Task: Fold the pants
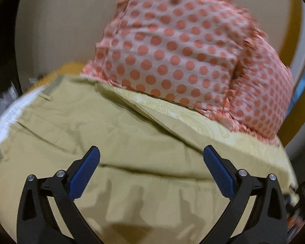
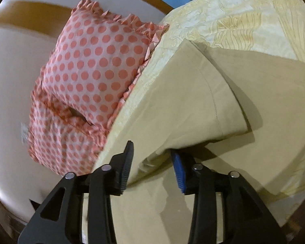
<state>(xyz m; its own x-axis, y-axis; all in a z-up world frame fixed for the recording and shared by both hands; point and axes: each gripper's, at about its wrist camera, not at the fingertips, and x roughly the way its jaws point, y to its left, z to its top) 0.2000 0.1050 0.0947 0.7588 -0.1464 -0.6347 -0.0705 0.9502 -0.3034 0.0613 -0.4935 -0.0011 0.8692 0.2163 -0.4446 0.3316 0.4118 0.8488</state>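
Khaki pants (image 1: 103,134) lie spread on a bed, creased, with white waistband lining at the left edge. My left gripper (image 1: 151,152) is open and empty just above the pants. In the right wrist view a hemmed pant leg (image 2: 195,101) is lifted and folded over. My right gripper (image 2: 152,152) has its jaws apart with a fold of the pant leg lying between them; the right blue pad (image 2: 179,172) is partly under the cloth. I cannot tell whether the fabric is gripped.
A pale yellow patterned bedsheet (image 2: 244,10) covers the bed. Pink polka-dot ruffled pillows (image 1: 172,46) lie at the bed's head, also in the right wrist view (image 2: 93,65). Behind them are a cream wall and a brown headboard (image 2: 30,10).
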